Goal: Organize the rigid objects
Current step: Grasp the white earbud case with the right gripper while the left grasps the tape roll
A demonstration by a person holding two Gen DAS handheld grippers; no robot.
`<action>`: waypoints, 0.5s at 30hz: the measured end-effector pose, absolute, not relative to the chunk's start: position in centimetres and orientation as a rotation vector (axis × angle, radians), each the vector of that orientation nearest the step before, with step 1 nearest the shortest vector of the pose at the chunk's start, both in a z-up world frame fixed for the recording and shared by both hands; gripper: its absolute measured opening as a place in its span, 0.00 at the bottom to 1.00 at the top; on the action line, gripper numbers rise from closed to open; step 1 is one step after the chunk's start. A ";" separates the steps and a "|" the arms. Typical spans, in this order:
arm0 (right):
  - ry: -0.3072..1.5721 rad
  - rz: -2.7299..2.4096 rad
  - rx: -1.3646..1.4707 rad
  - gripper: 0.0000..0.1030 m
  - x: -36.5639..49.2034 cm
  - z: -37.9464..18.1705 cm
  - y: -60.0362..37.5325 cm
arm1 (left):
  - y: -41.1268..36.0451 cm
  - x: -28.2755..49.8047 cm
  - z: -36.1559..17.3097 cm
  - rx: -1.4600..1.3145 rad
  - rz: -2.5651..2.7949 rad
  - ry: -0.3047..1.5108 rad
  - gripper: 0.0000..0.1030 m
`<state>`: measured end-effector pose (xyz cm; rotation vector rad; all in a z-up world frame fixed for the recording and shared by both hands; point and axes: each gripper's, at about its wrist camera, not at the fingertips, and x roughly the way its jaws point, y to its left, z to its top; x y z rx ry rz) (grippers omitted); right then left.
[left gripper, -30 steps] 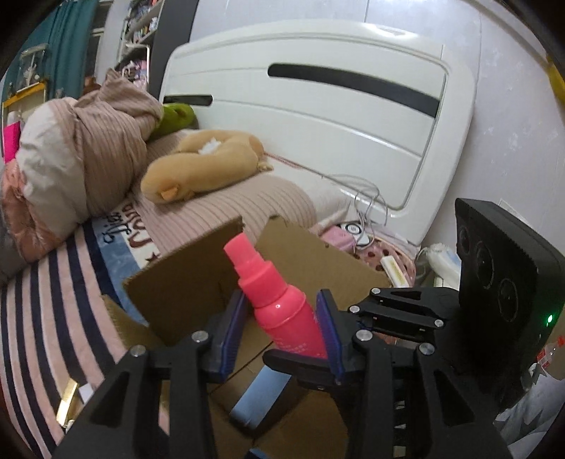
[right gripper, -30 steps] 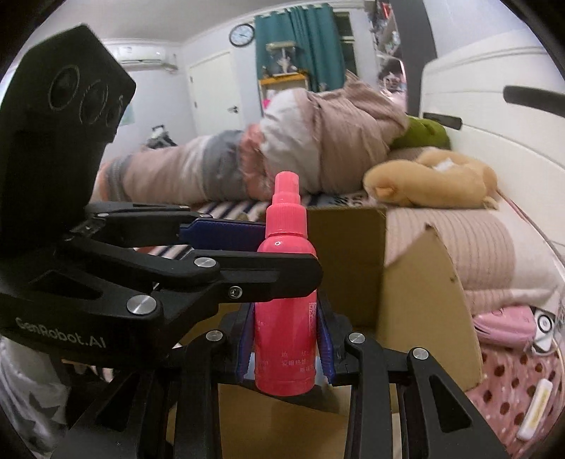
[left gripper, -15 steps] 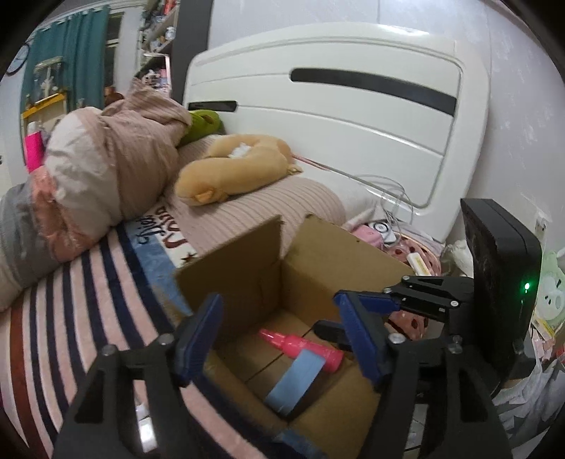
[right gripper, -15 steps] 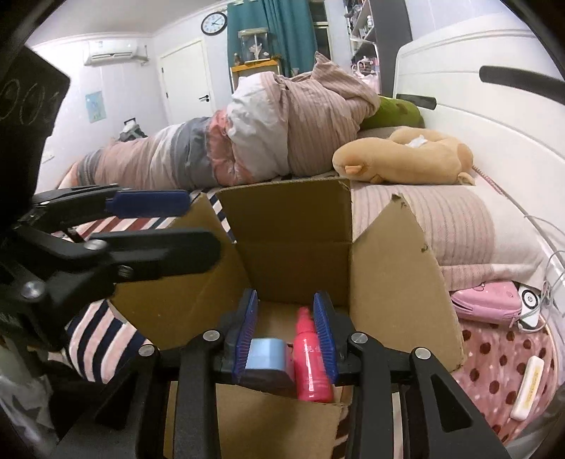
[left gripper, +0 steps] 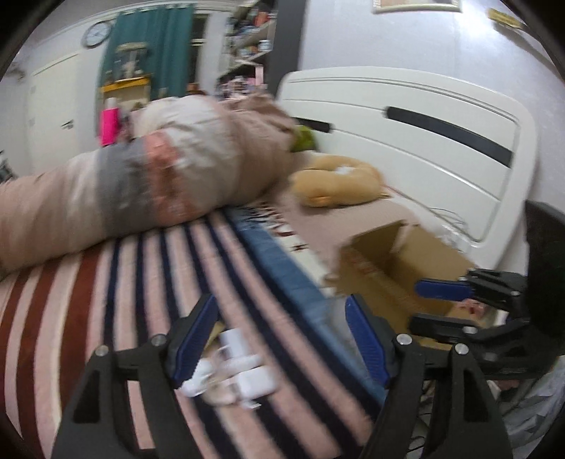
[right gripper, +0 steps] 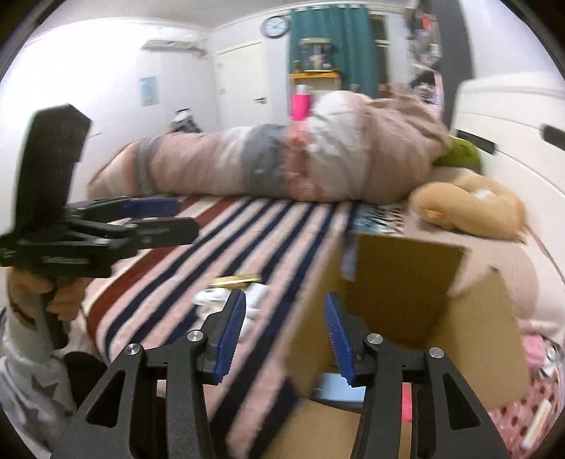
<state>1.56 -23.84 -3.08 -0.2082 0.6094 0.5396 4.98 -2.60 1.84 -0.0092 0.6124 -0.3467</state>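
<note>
The left gripper (left gripper: 279, 339) and the right gripper (right gripper: 286, 335) both stood with jaws apart, holding nothing. White rigid objects (left gripper: 243, 370) lay blurred on the striped blanket (left gripper: 141, 282) near the bed's edge, their long axes unreadable. The open cardboard box (right gripper: 406, 282) sat at the blanket's edge, beside the white headboard (left gripper: 423, 141), its opening upward. A rolled duvet (right gripper: 282, 166) crossed the bed behind.

walls: white, round clock (right gripper: 275, 26) high up | window: teal curtain (right gripper: 330, 33) | door (right gripper: 243, 83): white, shut | air conditioner (right gripper: 173, 46) near ceiling | bed: white headboard (left gripper: 406, 141), striped blanket (left gripper: 106, 300) (blurred) | shelves (left gripper: 247, 35) cluttered
</note>
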 end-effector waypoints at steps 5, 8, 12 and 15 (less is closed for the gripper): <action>0.675 0.689 -0.222 0.46 1.9 -4.1 -18.0 | 2.6 5.2 -1.7 -0.053 -0.268 0.649 0.70; 0.735 0.718 -0.262 0.51 2.9 -6.2 -14.5 | 4.7 5.8 -4.6 -0.080 -0.262 0.694 0.70; 0.837 0.719 -0.271 0.56 5.2 -10.0 -11.9 | 6.2 6.8 -8.5 -0.102 -0.268 0.767 0.70; 0.921 0.651 -0.253 0.64 7.7 -13.3 -11.2 | 7.1 7.6 -11.1 -0.139 -0.281 0.814 0.70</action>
